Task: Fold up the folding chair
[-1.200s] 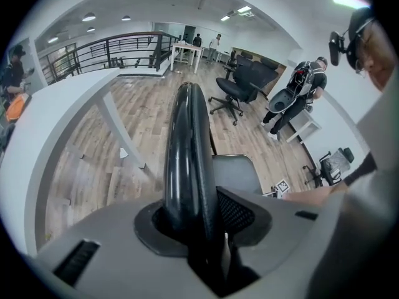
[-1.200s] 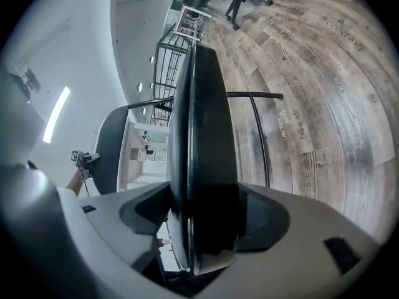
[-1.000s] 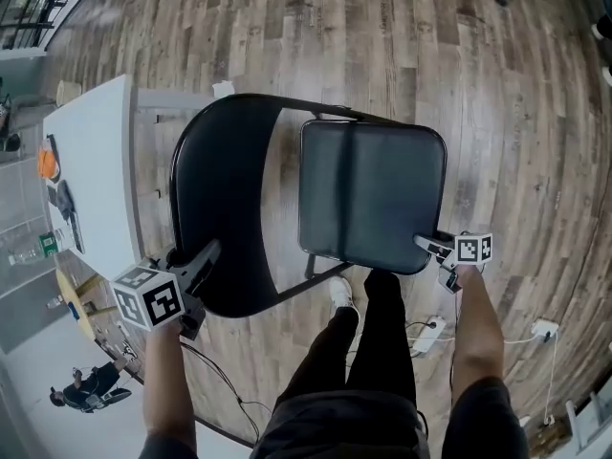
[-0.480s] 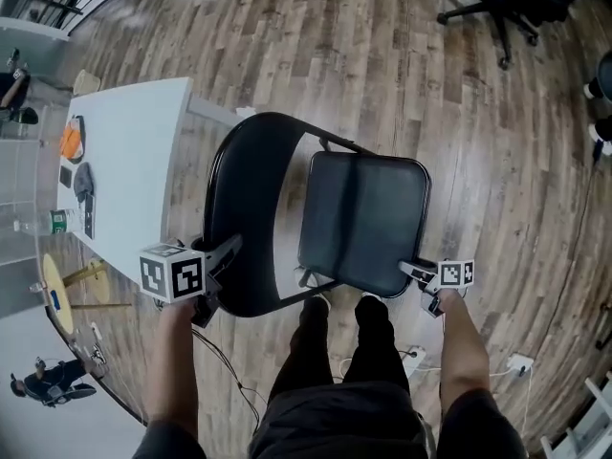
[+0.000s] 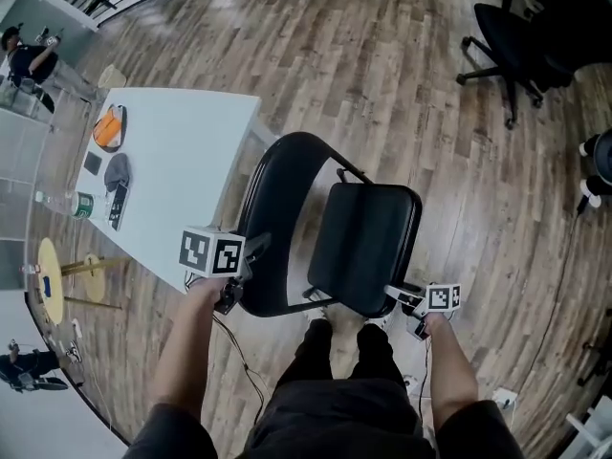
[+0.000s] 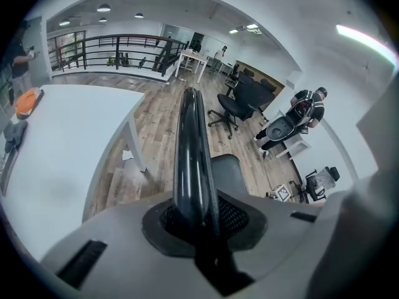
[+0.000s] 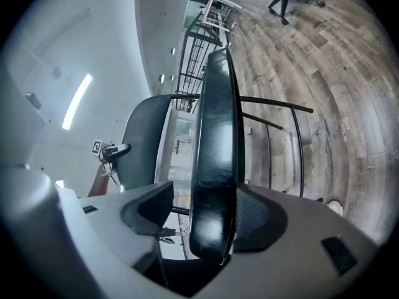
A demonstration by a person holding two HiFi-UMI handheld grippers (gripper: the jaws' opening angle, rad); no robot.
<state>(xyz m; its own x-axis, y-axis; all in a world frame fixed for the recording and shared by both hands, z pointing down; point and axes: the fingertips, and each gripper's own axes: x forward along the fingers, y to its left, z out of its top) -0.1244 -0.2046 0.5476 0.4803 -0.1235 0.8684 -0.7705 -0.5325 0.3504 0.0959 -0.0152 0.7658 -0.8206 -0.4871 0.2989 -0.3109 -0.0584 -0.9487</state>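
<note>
left hand-held gripper [image 5: 251, 253]: jaws just closing, gripping backrest [image 5: 279, 208] | right hand-held gripper [image 5: 400, 297]: gripping seat [image 5: 363, 242]

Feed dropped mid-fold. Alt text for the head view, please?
A person stands over a black folding chair on a wood floor. The left gripper clamps the backrest, its jaws having just closed further, and the right gripper clamps the near corner of the seat. A white table stands at left.
</note>
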